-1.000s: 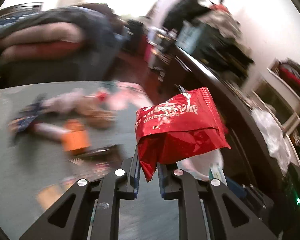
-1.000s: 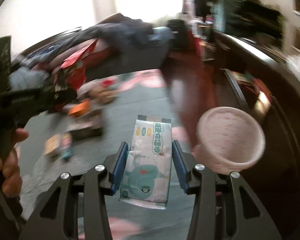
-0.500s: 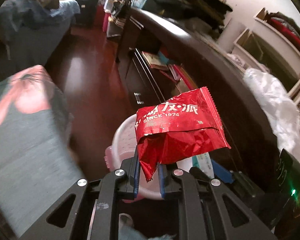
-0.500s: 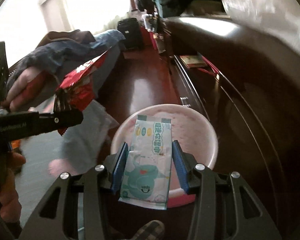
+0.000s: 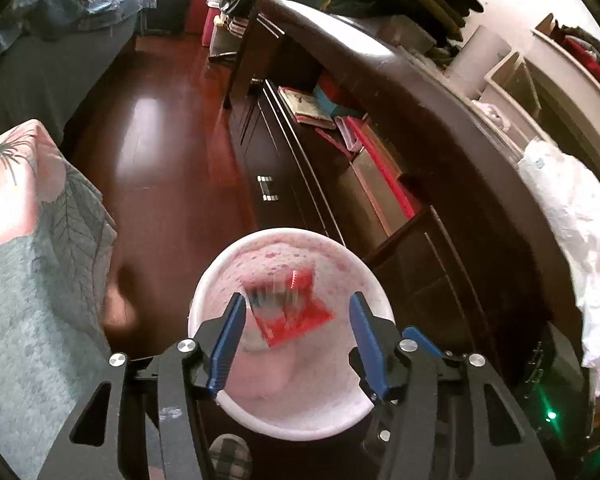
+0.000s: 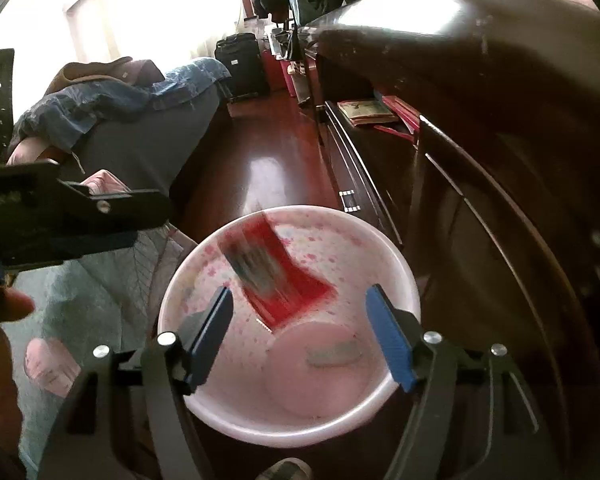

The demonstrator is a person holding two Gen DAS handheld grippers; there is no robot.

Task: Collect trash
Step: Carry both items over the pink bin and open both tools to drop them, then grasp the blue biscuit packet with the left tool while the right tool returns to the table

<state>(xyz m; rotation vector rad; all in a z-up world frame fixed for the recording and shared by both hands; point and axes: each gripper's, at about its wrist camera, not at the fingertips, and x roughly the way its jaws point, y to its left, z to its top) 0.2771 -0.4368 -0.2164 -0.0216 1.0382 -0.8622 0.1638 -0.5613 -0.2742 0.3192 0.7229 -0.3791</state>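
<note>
A pink plastic bin stands on the floor right under both grippers. My left gripper hangs over its mouth, jaws opening; the red snack wrapper is blurred, loose between and below the fingers, falling into the bin. My right gripper is over the same bin, jaws opening with nothing pressed between the pads. In the right wrist view the red wrapper is streaked inside the bin and the pale packet lies on its bottom. The left gripper shows at the left there.
A dark wooden cabinet with books on its shelves runs close along the bin's right. A floral cloth-covered table is at the left. Glossy red-brown floor stretches ahead toward a sofa with blankets. A slipper sits by the bin.
Both grippers swung from the table to above the pink bin and sank. Both jaws opened: the red wrapper left the left gripper, the pale packet left the right one, both dropping into the bin.
</note>
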